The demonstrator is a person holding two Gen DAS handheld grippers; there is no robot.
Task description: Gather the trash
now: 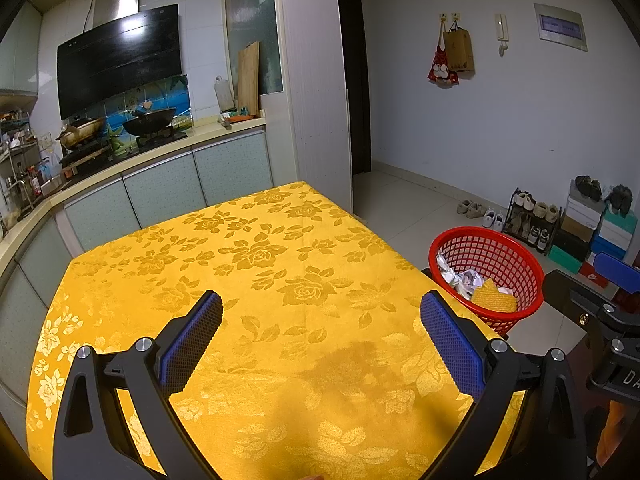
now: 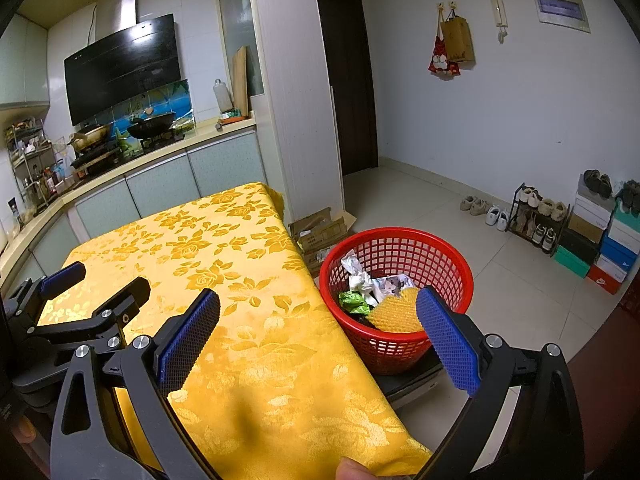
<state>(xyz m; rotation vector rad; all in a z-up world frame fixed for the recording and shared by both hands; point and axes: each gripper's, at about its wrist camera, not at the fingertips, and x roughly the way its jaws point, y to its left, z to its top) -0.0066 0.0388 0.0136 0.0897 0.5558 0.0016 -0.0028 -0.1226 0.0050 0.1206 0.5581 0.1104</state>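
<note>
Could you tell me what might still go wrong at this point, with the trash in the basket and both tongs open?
1. The red basket sits on a dark platform close to the table edge; a swing of the right tongs, which hang right by its rim, could tip it.
2. The yellow mesh piece lies high near the rim and might fall out.
3. The left tongs hover low over the yellow tablecloth and could snag it.
</note>
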